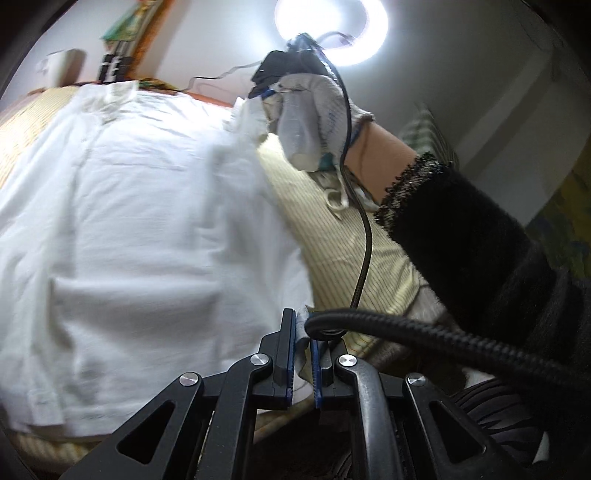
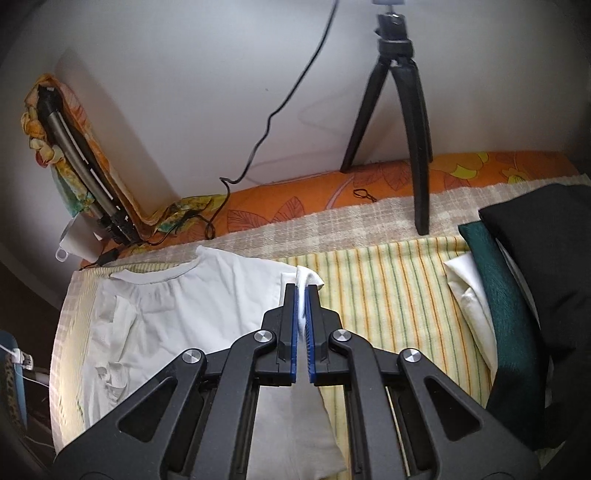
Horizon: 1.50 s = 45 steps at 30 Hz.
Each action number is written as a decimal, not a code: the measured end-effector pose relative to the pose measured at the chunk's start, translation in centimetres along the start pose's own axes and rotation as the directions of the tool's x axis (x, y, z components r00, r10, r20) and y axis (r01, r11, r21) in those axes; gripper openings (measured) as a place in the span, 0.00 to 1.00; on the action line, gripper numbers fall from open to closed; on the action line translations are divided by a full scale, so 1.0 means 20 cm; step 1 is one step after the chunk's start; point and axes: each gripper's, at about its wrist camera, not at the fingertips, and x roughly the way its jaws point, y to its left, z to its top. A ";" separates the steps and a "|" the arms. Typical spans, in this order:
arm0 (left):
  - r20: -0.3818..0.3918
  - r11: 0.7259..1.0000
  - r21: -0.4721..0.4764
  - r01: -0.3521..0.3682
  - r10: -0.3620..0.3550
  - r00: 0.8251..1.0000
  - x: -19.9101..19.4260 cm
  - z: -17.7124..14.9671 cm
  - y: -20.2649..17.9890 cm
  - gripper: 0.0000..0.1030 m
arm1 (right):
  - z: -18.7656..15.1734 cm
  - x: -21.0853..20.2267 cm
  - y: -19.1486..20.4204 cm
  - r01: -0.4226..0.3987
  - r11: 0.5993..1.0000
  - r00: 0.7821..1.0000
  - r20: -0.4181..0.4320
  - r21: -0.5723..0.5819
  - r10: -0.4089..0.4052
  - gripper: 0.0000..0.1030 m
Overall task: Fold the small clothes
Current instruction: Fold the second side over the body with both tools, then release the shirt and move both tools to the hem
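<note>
A white shirt (image 2: pixel 177 314) lies spread on a yellow striped cloth (image 2: pixel 388 295) that covers the bed, its neckline toward the far wall in the right wrist view. The right gripper (image 2: pixel 303 295) has its blue-padded jaws pinched narrow on a fold of the shirt's right-hand edge, and white fabric bunches up between and past the fingertips. In the left wrist view the left gripper (image 1: pixel 303 325) likewise has its jaws drawn close with a strip of the white shirt (image 1: pixel 140 221) caught between the pads, at the garment's near right edge. A thick black braided cable (image 1: pixel 388 328) crosses just in front of that gripper's right finger. Farther off in the same view, a white-gloved hand (image 1: pixel 314 110) grips the other tool, with a black fuzzy sleeve (image 1: pixel 461 236) behind the wrist and a bright ring light (image 1: pixel 332 29) overhead.

At the far side of the bed a black tripod (image 2: pixel 402 110) stands on the orange floral bedding (image 2: pixel 369 184). To the right lie a green cloth (image 2: pixel 506 302) and a black cloth (image 2: pixel 546 251), stacked beside a white one. A folded stand (image 2: pixel 81 162) leans in the far left corner.
</note>
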 end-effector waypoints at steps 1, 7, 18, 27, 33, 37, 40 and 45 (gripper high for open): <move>0.011 1.000 -0.023 -0.003 0.004 1.000 -0.03 -0.01 0.03 0.04 | 0.00 0.00 0.04 0.005 1.000 1.000 0.001 -0.019 -0.005 0.05; 0.052 0.992 -0.126 -0.028 0.035 0.998 -0.16 -0.10 0.18 0.04 | 0.00 0.01 0.39 0.029 0.987 1.000 -0.002 -0.157 -0.030 0.05; 0.077 0.977 -0.195 -0.081 0.098 0.992 -0.31 -0.25 0.34 0.04 | -0.13 0.26 0.92 0.023 0.932 0.997 -0.060 -0.361 -0.048 0.04; 0.098 0.972 -0.203 -0.119 0.141 0.985 -0.33 -0.20 0.35 0.04 | -0.17 0.37 0.98 -0.052 0.933 0.992 -0.122 -0.357 0.008 0.05; 0.102 0.974 -0.186 -0.126 0.147 0.984 -0.35 -0.22 0.34 0.04 | -0.15 0.23 0.94 -0.111 0.931 0.990 -0.122 -0.347 0.073 0.51; 0.106 0.975 -0.184 -0.126 0.147 0.984 -0.35 -0.22 0.34 0.04 | -0.19 0.06 0.88 -0.187 0.915 0.974 -0.188 -0.359 0.125 0.51; 0.107 0.975 -0.184 -0.128 0.150 0.983 -0.35 -0.22 0.33 0.04 | -0.29 0.01 0.87 -0.201 0.883 0.963 -0.250 -0.423 0.100 0.51; 0.107 0.975 -0.175 -0.140 0.160 0.981 -0.35 -0.23 0.32 0.04 | -0.42 0.04 0.88 -0.174 0.845 0.958 -0.287 -0.507 0.025 0.51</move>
